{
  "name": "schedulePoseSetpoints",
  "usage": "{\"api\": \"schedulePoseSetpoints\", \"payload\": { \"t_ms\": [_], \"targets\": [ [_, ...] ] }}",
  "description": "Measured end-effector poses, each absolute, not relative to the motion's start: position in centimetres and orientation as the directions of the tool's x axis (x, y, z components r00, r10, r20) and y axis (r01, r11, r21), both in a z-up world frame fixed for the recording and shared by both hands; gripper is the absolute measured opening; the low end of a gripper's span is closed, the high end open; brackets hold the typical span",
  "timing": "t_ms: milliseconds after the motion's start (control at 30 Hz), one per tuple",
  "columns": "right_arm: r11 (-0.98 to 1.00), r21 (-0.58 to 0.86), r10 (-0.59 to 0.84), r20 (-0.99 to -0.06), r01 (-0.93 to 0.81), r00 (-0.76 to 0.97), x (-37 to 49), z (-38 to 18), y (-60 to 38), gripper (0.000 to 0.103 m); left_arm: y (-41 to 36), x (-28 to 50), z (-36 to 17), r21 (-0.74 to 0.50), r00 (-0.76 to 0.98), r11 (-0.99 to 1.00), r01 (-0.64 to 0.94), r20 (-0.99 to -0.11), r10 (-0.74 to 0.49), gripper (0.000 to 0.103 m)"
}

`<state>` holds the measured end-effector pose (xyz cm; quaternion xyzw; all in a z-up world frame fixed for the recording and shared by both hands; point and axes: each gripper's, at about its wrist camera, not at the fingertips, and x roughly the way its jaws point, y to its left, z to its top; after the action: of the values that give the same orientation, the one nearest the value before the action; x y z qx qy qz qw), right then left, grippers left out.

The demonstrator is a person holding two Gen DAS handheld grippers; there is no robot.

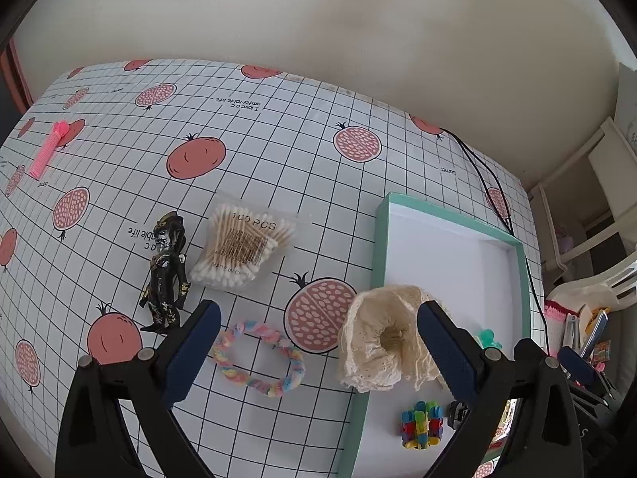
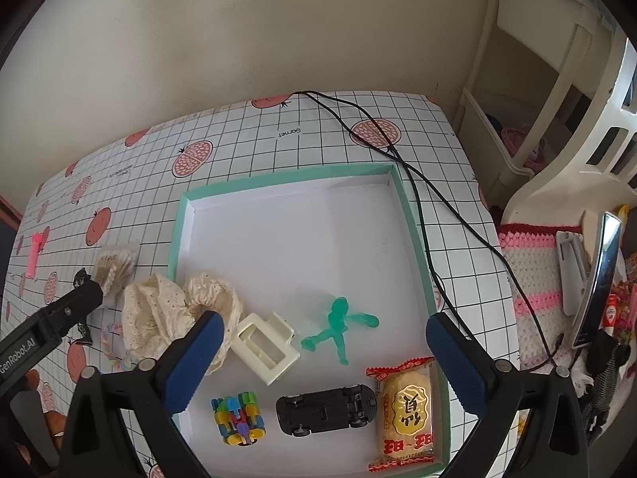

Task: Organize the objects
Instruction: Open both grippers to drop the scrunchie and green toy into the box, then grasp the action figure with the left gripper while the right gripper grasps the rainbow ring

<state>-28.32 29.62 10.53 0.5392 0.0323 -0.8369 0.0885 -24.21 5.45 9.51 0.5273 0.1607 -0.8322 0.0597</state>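
The cream lace scrunchie point(image 1: 382, 338) is draped over the tray rim point(image 1: 380, 235) between the parted fingers of the left gripper point(image 1: 318, 342); judged soft and light; best pinched at its bunched edge.

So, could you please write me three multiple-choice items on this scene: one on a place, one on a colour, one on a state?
1. Where is the cream lace scrunchie?
A. draped over the tray's left rim
B. on the chair
C. under the cotton swabs

2. What colour is the tray rim?
A. red
B. mint green
C. black

3. How does the toy car lie?
A. on its wheels
B. standing on its nose
C. wheels up

Answers: 1 A, it straddles the rim; 2 B, the border is mint green; 3 C, its underside and wheels show.
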Motion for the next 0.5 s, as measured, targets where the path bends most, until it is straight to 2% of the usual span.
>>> {"api": "schedulePoseSetpoints", "payload": {
  "t_ms": [333,500],
  "targets": [
    [-0.974,0.029,-0.119,-0.909,0.225,-0.400,-27.8,10.8,27.2,0.103,4.0,-24.1,9.8,-0.229,-0.421,-0.936,0.269,-0.901,0.099,0.099],
    [-0.964,0.042,-0.147,-0.906,0.263,-0.396,-27.4,11.1,24.7,0.103,1.4,-23.9,9.4,-0.261,-0.408,-0.912,0.317,-0.905,0.117,0.099]
  ]
}}
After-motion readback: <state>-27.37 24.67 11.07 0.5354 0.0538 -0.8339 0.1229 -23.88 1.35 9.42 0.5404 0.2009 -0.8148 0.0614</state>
